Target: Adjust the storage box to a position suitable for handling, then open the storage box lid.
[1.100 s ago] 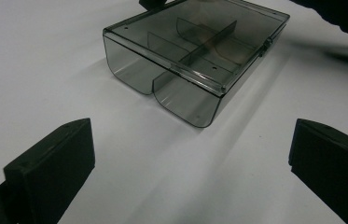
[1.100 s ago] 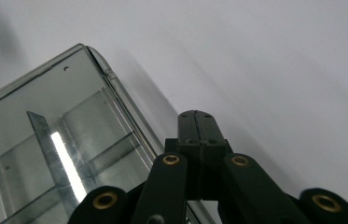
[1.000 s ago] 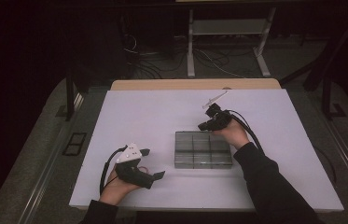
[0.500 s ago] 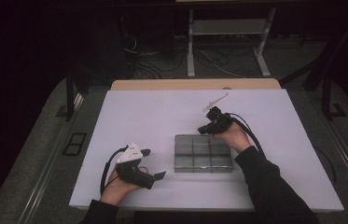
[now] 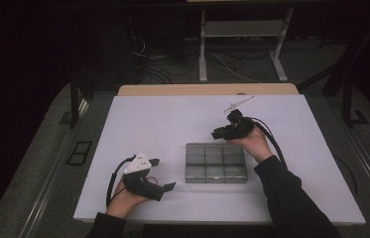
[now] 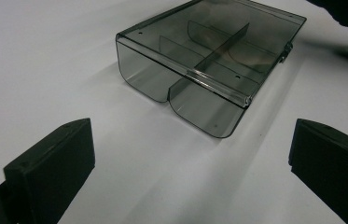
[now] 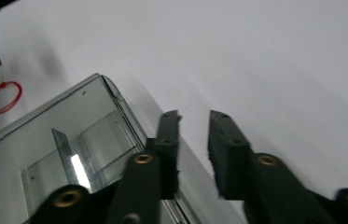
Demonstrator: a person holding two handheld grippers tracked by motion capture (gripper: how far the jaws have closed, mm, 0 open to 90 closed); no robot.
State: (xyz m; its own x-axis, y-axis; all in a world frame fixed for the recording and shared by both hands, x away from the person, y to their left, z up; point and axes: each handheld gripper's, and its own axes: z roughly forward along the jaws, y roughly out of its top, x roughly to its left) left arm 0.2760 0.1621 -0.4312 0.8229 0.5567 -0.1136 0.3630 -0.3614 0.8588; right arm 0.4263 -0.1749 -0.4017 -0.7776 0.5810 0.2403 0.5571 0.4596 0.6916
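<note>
On the white counter [image 5: 172, 129], the right gripper [image 7: 195, 122] has just been opening beside the empty divided box [image 5: 215, 163], holding nothing; the left gripper [image 5: 160, 174] waits wide open, empty.

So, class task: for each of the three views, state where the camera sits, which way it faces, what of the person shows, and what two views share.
High view: above the person's side, facing forward and down on the table; forearms, left gripper and right gripper show.
Left gripper view: rides that gripper, faces the box between wide jaws.
Right gripper view: looks down over the box's corner; jaws slightly apart, just opening, nothing between.
Shared: all see the box.
</note>
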